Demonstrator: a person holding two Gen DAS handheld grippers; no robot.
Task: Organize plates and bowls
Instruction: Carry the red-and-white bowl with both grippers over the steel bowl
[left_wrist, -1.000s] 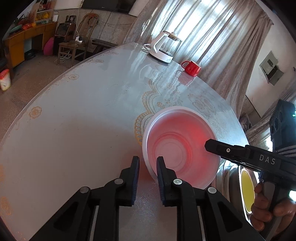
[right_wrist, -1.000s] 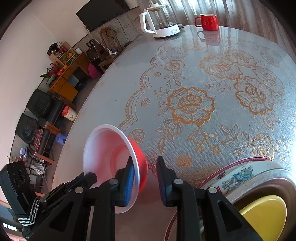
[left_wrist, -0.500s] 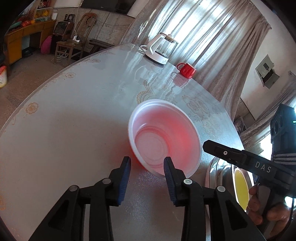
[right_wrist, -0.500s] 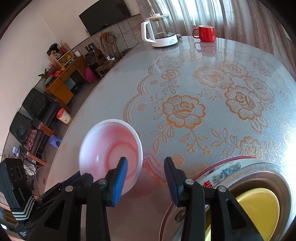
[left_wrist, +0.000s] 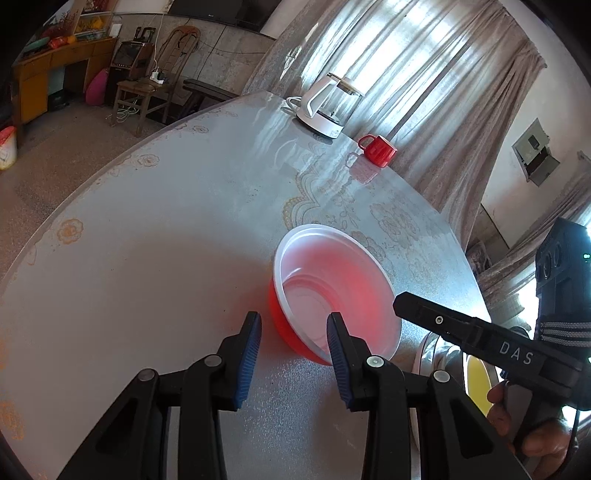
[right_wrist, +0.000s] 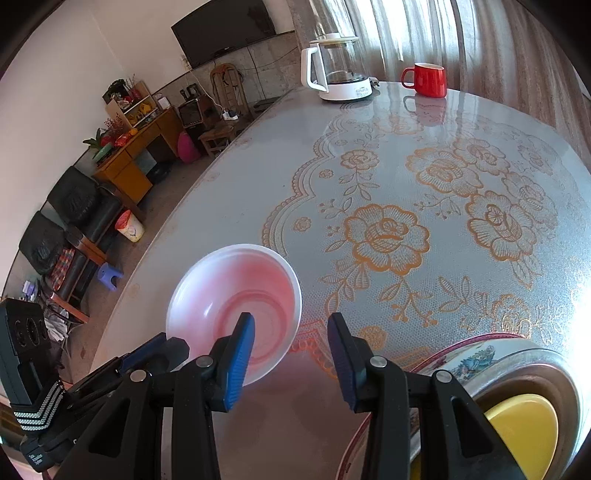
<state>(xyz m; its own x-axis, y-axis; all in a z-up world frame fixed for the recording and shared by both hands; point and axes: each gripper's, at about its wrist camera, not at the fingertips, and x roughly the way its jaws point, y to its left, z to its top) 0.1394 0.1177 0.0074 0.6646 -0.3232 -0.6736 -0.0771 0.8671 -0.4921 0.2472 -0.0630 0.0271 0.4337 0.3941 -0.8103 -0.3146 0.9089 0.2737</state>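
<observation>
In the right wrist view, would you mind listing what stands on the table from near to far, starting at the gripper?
right gripper → red bowl → kettle

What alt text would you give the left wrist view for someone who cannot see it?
The left gripper hangs open over a floral table, its jaws holding nothing, just short of a red bowl with a white inside. The right gripper reaches in beside the bowl; a kettle and red mug stand far back.
</observation>
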